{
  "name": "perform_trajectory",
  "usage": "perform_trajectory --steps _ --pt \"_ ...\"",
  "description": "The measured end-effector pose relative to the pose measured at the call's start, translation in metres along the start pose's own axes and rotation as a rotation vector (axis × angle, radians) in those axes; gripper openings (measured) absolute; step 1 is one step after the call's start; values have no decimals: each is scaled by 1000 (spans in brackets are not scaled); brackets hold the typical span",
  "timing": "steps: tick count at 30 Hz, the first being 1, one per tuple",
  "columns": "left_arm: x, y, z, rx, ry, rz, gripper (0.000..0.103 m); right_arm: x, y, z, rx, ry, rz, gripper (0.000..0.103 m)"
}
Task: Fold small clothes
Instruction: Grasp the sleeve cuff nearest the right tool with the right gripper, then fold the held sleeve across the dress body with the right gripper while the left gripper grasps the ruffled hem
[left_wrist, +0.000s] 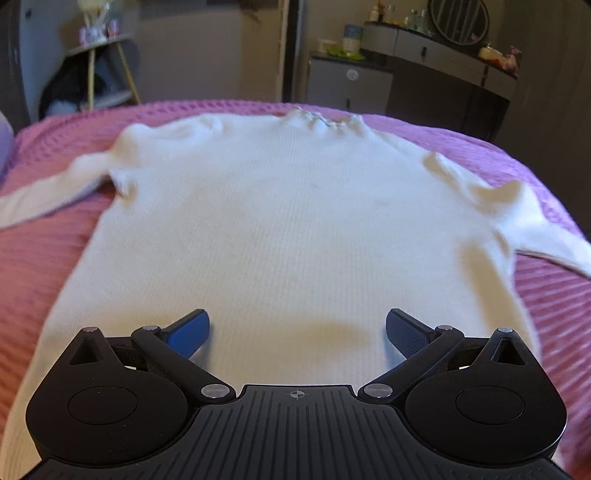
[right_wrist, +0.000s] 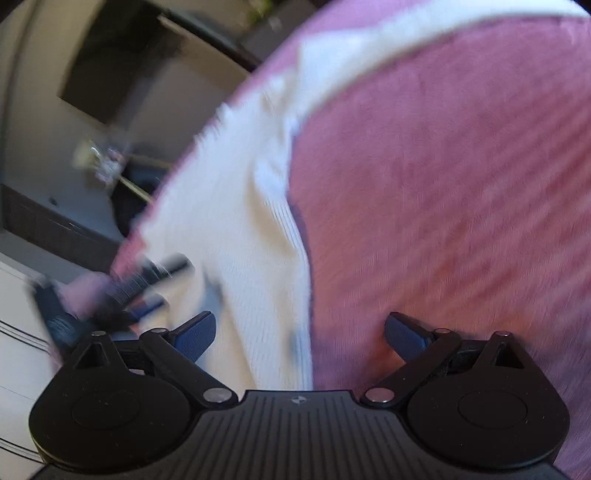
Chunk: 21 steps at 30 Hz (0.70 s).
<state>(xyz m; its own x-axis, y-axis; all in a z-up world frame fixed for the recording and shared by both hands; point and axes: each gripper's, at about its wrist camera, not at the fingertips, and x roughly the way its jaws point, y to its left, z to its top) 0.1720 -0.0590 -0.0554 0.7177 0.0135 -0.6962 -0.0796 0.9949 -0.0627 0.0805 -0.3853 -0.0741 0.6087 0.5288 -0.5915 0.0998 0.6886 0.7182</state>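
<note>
A white ribbed knit sweater (left_wrist: 295, 221) lies spread flat, sleeves out, on the pink waffle-textured bedspread (left_wrist: 44, 258). Left gripper (left_wrist: 297, 332) hovers over its hem, jaws released and empty. Right gripper (right_wrist: 300, 332), jaws wide apart, straddles the sweater's side edge, gripping nothing.

Open bedspread (left_wrist: 55, 266) beside sweater (left_wrist: 295, 221)

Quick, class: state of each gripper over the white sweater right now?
Left gripper: open, holding nothing, above the white sweater.
Right gripper: open, holding nothing, fingers astride the sweater's side edge on the pink bedspread.
</note>
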Motion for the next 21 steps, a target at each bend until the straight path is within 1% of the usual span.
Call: perform_trajectory --steps 1,2,3,4,5,6,7,9,11,12,14,17,18,19,21 --pt "3 2 1 1 -9 6 103 -11 -8 11 20 -69 4 91" --pt "5 4 2 -5 -15 7 103 -22 -18 24 51 -144 -15 89" --pt "7 7 5 -14 -22 3 103 -32 -32 38 98 -225 -44 80" --pt "8 9 6 -23 -29 0 103 -41 -47 52 156 -292 -65 61" --pt "9 10 7 -30 -37 3 103 -48 -65 66 226 -353 -74 50" --pt "10 12 7 -34 -46 7 103 -53 -82 78 302 -406 -83 32" --pt "11 13 7 -35 -54 10 103 -57 -99 89 378 -455 -99 24" --pt "12 14 7 -34 -59 12 103 -61 -128 106 489 -546 -141 18" --pt "14 16 8 -38 -51 8 103 -62 -149 118 561 -612 -174 18" --pt "16 19 8 -43 -50 5 103 -59 -157 122 598 -635 -178 18" --pt "17 21 7 -54 -52 1 103 -53 -170 126 649 -682 -147 18" --pt "19 23 7 -57 -48 -4 103 -41 -183 132 739 -721 -96 18" --pt "19 23 7 -54 -49 -4 103 -38 -187 135 747 -721 -99 17" --pt "18 23 7 -53 -49 -6 103 -35 -186 142 749 -708 -125 11" --pt "17 26 9 -61 -50 -5 103 -33 -181 149 703 -710 -189 6"
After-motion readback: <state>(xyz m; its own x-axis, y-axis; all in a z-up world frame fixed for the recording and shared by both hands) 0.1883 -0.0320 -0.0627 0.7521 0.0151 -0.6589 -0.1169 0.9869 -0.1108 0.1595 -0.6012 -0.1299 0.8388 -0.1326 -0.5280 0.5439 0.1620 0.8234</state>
